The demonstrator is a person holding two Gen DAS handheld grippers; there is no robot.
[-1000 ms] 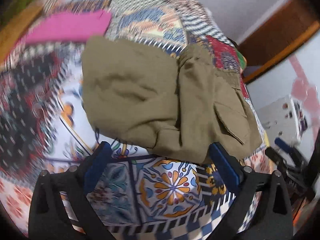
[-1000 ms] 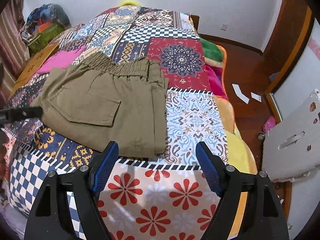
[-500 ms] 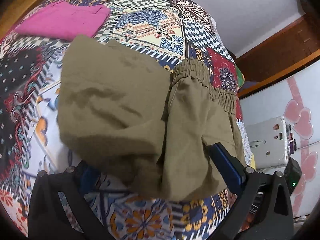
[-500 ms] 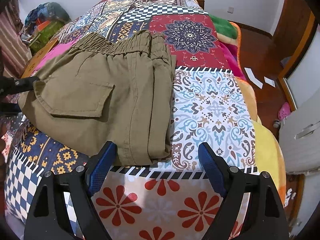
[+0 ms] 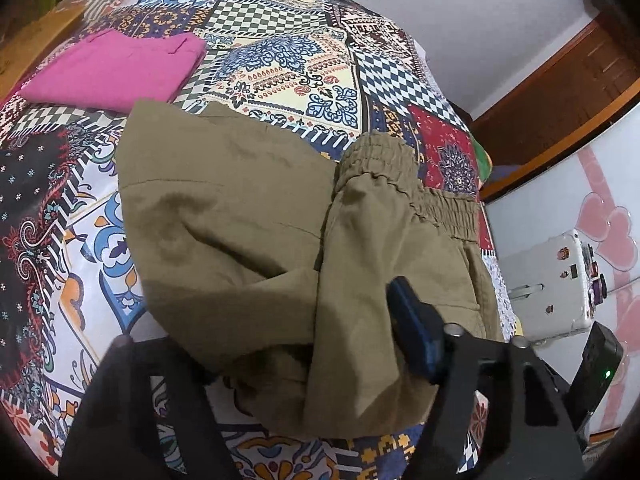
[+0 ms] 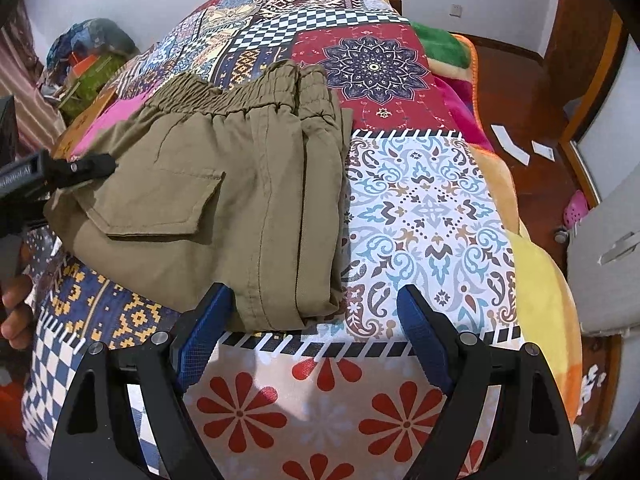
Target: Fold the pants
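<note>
Final fold: left tongs pinch the olive pants near edge; right tongs, spread, should grip next.

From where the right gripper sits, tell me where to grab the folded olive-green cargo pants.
Grip the near folded corner of the olive-green cargo pants, coming straight forward over the patchwork quilt: stacked layers end there in one thick edge, just ahead of the open right gripper.

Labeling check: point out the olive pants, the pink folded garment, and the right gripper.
olive pants [image 6: 248, 216]: right wrist view, on the flat panel beside the pocket flap.
pink folded garment [image 5: 116, 68]: left wrist view, middle of its top face.
right gripper [image 6: 316, 332]: right wrist view, midway between the blue fingertips.
</note>
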